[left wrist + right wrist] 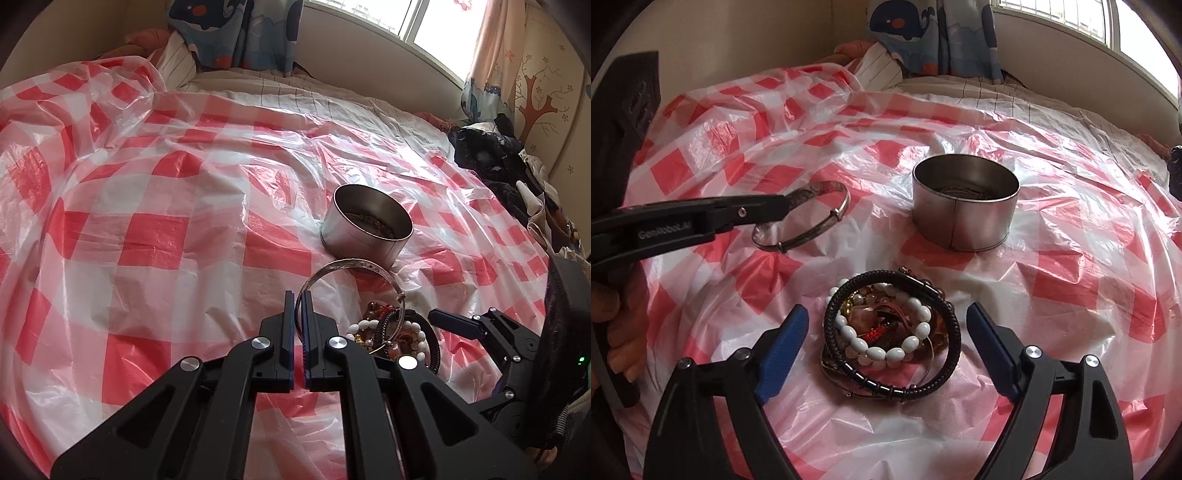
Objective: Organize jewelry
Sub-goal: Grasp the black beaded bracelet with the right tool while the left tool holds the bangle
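My left gripper [299, 295] is shut on the rim of a silver bangle [354, 275]; the right wrist view shows the same grip [783, 210] on the bangle [831, 218] just over the sheet. A round metal tin [964, 218] stands open beyond it with some jewelry inside, and it also shows in the left wrist view [365, 236]. A pile of jewelry [892, 332] lies nearer: a white bead bracelet [921, 328], a black braided bracelet [955, 332] and amber pieces. My right gripper [886, 314] stands open, its blue pads on either side of the pile and not touching it.
Everything lies on a wrinkled red-and-white checked plastic sheet [155, 229] spread over a bed. Dark clothes [491, 158] are heaped at the bed's right edge. A whale-print curtain [934, 33] and a window are behind. A person's hand [617, 332] grips the left tool.
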`<state>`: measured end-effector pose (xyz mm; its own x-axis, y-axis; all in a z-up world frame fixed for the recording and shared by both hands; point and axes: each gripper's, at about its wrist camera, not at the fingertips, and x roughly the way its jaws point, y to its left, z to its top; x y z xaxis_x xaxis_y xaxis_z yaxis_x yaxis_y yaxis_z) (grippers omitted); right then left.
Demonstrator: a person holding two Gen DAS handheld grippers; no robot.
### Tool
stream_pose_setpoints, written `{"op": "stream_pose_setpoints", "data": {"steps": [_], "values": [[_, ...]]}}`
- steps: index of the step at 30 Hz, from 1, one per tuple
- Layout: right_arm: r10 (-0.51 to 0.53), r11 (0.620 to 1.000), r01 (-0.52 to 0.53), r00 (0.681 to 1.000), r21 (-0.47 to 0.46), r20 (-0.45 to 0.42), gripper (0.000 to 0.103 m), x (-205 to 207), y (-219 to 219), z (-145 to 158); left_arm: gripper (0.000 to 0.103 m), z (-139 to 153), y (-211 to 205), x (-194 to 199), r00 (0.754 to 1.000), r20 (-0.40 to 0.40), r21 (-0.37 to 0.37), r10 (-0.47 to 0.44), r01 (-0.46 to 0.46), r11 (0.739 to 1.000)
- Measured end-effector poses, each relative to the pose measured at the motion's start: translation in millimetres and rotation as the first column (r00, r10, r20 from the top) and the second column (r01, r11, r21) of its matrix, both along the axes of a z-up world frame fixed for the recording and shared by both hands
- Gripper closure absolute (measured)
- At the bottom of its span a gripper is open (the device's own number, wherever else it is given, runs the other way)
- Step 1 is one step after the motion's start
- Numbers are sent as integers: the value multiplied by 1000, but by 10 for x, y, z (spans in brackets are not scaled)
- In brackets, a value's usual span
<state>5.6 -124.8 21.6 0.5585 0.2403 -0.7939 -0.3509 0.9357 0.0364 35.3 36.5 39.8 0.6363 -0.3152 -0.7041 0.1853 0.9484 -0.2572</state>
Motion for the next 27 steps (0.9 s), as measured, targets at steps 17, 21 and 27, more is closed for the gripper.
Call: {"op": "stream_pose_setpoints", "data": {"steps": [17,21,27], "values": [[-146,987,141,987,81,71,33,-242,-532,248,100,8,-137,-23,999,23,54,-34,33,998],[-146,986,137,985,92,97,33,-225,-549,323,100,73,-254,-16,997,48,77,-63,59,995],[-127,991,118,981,65,144,33,-130,-537,444,100,190,-399,88,992,86,87,-91,84,993]]}}
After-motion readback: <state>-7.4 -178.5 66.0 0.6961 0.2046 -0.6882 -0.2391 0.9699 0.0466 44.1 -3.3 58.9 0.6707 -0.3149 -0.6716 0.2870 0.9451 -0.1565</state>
